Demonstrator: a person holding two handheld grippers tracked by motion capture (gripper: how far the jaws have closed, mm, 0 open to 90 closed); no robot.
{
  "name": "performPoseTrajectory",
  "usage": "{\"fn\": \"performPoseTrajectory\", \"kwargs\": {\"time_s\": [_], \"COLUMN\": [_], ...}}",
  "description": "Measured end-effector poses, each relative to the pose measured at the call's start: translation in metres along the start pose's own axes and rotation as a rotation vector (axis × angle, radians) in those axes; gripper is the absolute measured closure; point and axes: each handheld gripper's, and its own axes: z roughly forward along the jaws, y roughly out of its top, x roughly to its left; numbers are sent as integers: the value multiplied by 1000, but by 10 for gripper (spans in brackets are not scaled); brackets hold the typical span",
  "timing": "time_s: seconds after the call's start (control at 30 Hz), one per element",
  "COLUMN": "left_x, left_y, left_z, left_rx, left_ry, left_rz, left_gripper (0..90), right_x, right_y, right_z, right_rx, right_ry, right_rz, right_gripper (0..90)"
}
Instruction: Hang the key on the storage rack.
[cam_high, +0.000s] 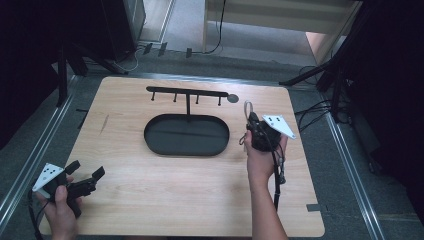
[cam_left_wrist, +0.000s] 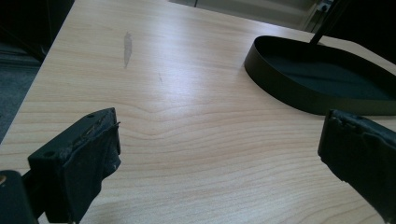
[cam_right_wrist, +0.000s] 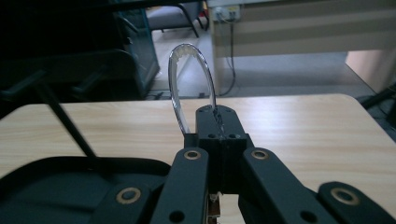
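High view: right hand-held gripper (cam_high: 248, 120) at three o'clock of black oval metal tray (cam_high: 186, 146), clamped tight on clear loop-shaped plastic hoop (cam_high: 247, 107) (cam_right_wrist: 191, 79) standing up from its tips. Left hand-held gripper (cam_high: 86, 171) spread wide, empty, at seven o'clock on pale wooden counter (cam_high: 150, 200). Best carried toward black hook rail (cam_high: 187, 93) at twelve o'clock, loop kept upright, lowered squarely over one peg before releasing.

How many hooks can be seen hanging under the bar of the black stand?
4. The hooks hang in a row under the stand's bar: one at the left end, two either side of the post, one near the right end. None seems hidden.
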Motion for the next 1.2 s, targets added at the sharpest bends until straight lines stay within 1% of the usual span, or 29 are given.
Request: {"fn": "performPoseTrajectory", "kwargs": {"time_s": [0.1, 0.23, 0.33, 0.4, 0.57, 0.7, 0.83, 0.9, 1.2], "left_x": [0, 0, 1, 1, 1, 1, 1, 1, 1], "left_y": [0, 0, 0, 0, 0, 0, 0, 0, 0], "left_z": [0, 0, 0, 0, 0, 0, 0, 0, 0], "left_rx": [-2, -3, -4, -4, -5, -5, -5, -5, -5], "left_ry": [-1, -1, -1, -2, -2, -2, -2, -2, -3], "left_rz": [-2, -1, -1, -2, -3, -5, -3, -2, -5], "left_gripper": [0, 0, 0, 0, 0, 0, 0, 0, 0], "right_x": [15, 34, 45, 49, 51, 52, 57, 58, 59], "right_y": [5, 7, 6, 4, -3, -4, -3, -3, -10], "right_z": [0, 3, 7, 11, 21, 25, 30, 34, 51], "right_rx": [-17, -17, -4, 8, 33, 40, 54, 63, 103], "right_ry": [39, 79, 98, 96, 85, 87, 84, 77, 45], "right_rz": [4, -9, -13, -15, 9, 24, 16, 19, 29], "right_gripper": [900, 900, 900, 900, 900, 900, 900, 900, 900]}}
